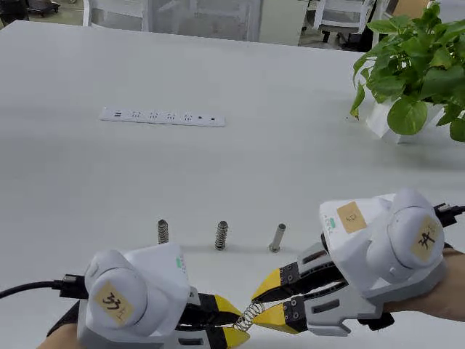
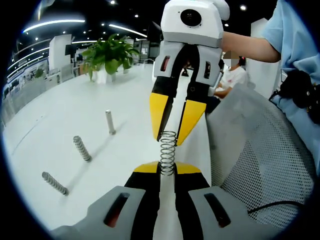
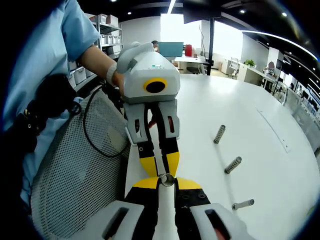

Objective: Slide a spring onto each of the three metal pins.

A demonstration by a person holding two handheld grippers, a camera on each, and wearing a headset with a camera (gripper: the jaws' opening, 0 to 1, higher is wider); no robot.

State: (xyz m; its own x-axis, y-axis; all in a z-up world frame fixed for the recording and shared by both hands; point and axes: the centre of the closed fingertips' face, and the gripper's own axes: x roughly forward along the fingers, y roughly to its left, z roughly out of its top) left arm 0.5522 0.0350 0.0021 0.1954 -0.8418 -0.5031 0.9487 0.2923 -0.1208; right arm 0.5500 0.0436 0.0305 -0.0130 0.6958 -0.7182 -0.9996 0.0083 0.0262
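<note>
Three pins stand in a row on the white table (image 1: pixel 218 167). The left pin (image 1: pixel 163 231) and the middle pin (image 1: pixel 221 235) each carry a spring. The right pin (image 1: pixel 277 238) is bare metal. A loose spring (image 1: pixel 248 316) hangs in the air near the table's front edge, held at both ends. My left gripper (image 1: pixel 236 326) is shut on its lower end (image 2: pixel 166 167). My right gripper (image 1: pixel 256 309) comes from the right and pinches its other end (image 3: pixel 166 179). The two pairs of yellow fingertips nearly meet.
A white power strip (image 1: pixel 163 116) lies on the table behind the pins. A potted green plant (image 1: pixel 418 69) stands at the far right. A mesh chair (image 2: pixel 260 145) and the person's blue sleeve (image 3: pixel 65 30) are close behind the grippers.
</note>
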